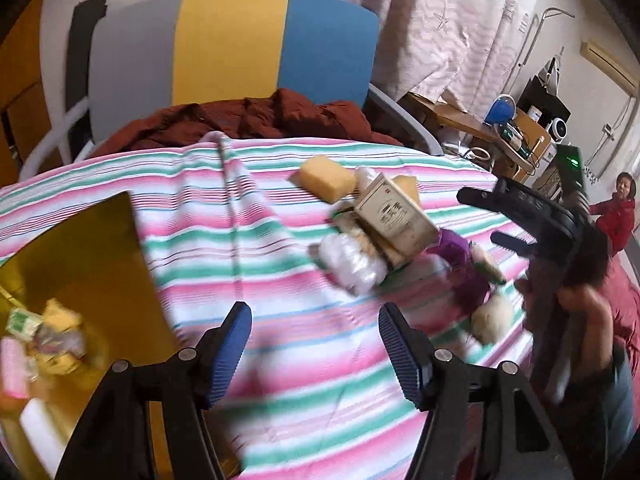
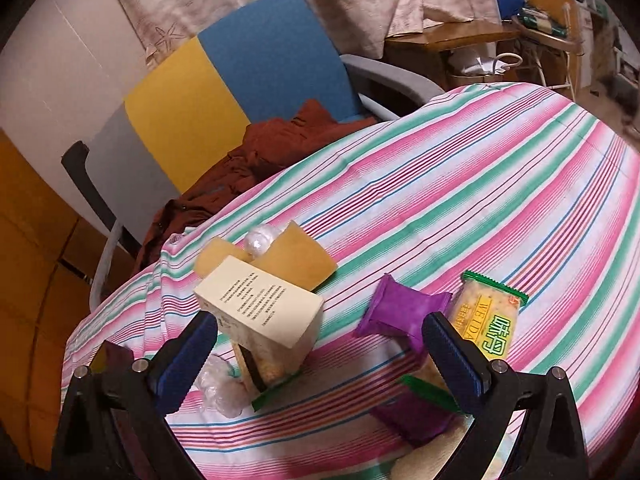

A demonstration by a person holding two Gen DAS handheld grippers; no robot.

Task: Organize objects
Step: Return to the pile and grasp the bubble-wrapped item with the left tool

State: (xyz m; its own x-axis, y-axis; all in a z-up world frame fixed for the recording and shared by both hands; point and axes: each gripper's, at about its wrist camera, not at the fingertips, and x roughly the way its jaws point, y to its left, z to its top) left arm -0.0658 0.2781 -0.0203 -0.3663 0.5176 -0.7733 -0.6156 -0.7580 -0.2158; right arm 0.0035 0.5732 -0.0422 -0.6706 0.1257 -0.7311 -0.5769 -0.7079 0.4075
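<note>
Two grippers hang over a counter (image 2: pixel 500 184) draped in striped cloth, both with jaws apart and empty. The left gripper (image 1: pixel 316 344) sits between the yellow bin (image 1: pixel 80 264) at the counter's left edge and the loose heap mid-counter, probably so sorted items travel a short way. That bin already holds several small packets, too blurred to name.

The right gripper (image 2: pixel 320 360) hovers just above the heap, jaws either side of a cream printed box (image 2: pixel 260 308) leaning on yellow sponges (image 2: pixel 296 256), likely the next pick. Near it lie a purple sachet (image 2: pixel 400 308) and a green-edged cracker packet (image 2: pixel 488 316). Clear wrapped bundles and a second purple sachet are partly hidden behind the jaws. Motion blur smears the left view's lower half.
</note>
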